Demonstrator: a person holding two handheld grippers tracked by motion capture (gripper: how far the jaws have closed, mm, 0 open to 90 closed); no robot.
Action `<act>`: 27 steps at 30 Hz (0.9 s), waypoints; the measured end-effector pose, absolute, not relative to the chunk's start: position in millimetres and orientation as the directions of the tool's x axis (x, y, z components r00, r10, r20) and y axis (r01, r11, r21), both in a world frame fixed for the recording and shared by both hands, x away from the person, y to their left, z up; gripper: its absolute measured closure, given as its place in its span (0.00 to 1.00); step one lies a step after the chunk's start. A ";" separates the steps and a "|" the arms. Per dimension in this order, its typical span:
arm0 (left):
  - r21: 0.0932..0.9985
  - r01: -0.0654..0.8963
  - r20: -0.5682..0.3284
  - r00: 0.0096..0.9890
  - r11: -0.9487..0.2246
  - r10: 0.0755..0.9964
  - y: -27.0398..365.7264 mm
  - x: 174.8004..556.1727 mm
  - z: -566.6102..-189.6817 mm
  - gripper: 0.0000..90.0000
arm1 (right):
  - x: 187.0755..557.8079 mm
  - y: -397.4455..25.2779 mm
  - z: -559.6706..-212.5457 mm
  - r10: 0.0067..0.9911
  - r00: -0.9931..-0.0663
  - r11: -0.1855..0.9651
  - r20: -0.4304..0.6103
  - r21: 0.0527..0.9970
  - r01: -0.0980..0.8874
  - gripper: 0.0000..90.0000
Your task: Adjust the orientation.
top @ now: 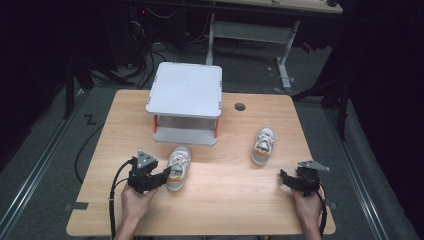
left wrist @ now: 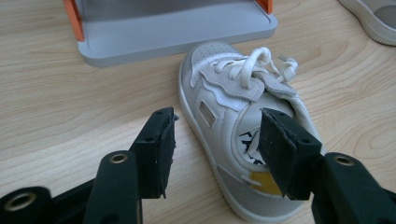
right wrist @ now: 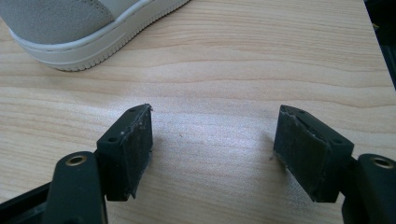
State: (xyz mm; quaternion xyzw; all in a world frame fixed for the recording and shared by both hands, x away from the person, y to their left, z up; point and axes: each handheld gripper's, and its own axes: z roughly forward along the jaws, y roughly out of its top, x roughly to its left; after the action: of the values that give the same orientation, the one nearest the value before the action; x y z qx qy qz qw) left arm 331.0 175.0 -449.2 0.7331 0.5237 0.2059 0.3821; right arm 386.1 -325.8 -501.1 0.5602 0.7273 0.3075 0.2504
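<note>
Left tool (left wrist: 215,149) is released, straddling the near shoe's (left wrist: 233,121) soft collar; clenching there, I think it may fold and slip.

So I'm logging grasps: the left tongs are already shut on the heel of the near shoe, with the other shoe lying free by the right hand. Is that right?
Not quite. The left tongs are open, jaws either side of the near shoe's heel, as the left gripper view shows. The other shoe does lie free, ahead of the right hand.
</note>
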 end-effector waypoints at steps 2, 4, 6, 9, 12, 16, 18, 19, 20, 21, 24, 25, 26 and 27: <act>0.767 0.620 -0.097 0.365 -0.164 0.926 172.1 334.9 -451.1 0.52 | 386.0 -325.7 -501.1 0.969 -0.246 0.182 -0.018 0.728 0.662 0.31; 0.751 0.638 -0.097 0.362 -0.170 0.927 169.4 341.0 -455.2 0.55 | 386.0 -325.7 -501.1 0.969 -0.246 0.181 -0.018 0.728 0.662 0.31; 0.742 0.649 -0.102 0.357 -0.168 0.929 167.8 344.7 -457.8 0.57 | 386.1 -325.8 -501.1 0.969 -0.247 0.183 -0.019 0.728 0.661 0.31; 0.740 0.652 -0.121 0.369 -0.164 0.921 167.1 347.6 -459.4 0.58 | 386.1 -325.8 -501.2 0.969 -0.247 0.183 -0.020 0.728 0.661 0.31; 0.739 0.654 -0.127 0.372 -0.163 0.920 166.4 348.2 -459.7 0.60 | 386.1 -325.8 -501.1 0.969 -0.247 0.183 -0.020 0.728 0.661 0.31; 0.725 0.666 -0.124 0.375 -0.174 0.918 160.1 352.7 -462.3 0.67 | 386.0 -325.7 -501.1 0.969 -0.246 0.182 -0.018 0.728 0.661 0.31; 0.722 0.666 -0.103 0.370 -0.186 0.923 156.4 354.6 -463.1 0.68 | 386.0 -325.7 -501.1 0.969 -0.246 0.181 -0.018 0.728 0.661 0.31; 0.723 0.664 -0.095 0.370 -0.192 0.924 155.6 354.6 -463.1 0.68 | 386.1 -325.8 -501.1 0.969 -0.247 0.183 -0.020 0.728 0.661 0.31; 0.724 0.662 -0.089 0.369 -0.195 0.925 155.4 354.1 -463.0 0.69 | 386.1 -325.8 -501.1 0.969 -0.247 0.183 -0.020 0.728 0.661 0.31; 0.728 0.655 -0.071 0.365 -0.202 0.928 155.3 352.4 -462.3 0.72 | 386.1 -325.8 -501.1 0.969 -0.247 0.183 -0.020 0.728 0.661 0.31; 0.730 0.649 -0.043 0.353 -0.212 0.934 153.9 350.2 -461.0 0.79 | 386.1 -325.8 -501.1 0.969 -0.247 0.183 -0.020 0.728 0.661 0.31; 0.732 0.644 -0.025 0.349 -0.221 0.937 153.2 349.3 -460.6 0.79 | 386.1 -325.8 -501.1 0.969 -0.247 0.183 -0.019 0.728 0.661 0.31; 0.730 0.644 -0.011 0.346 -0.229 0.938 153.0 348.8 -460.1 0.82 | 386.1 -325.8 -501.1 0.969 -0.247 0.183 -0.020 0.728 0.661 0.31; 0.729 0.644 -0.002 0.345 -0.234 0.939 153.0 348.5 -459.8 0.84 | 386.1 -325.8 -501.1 0.969 -0.247 0.183 -0.020 0.728 0.661 0.31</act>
State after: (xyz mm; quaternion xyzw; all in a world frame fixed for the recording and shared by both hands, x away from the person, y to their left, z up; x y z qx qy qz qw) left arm 348.5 153.0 -459.8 0.7523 0.5258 0.2263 0.3260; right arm 386.1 -325.8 -501.1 0.5600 0.7273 0.3077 0.2504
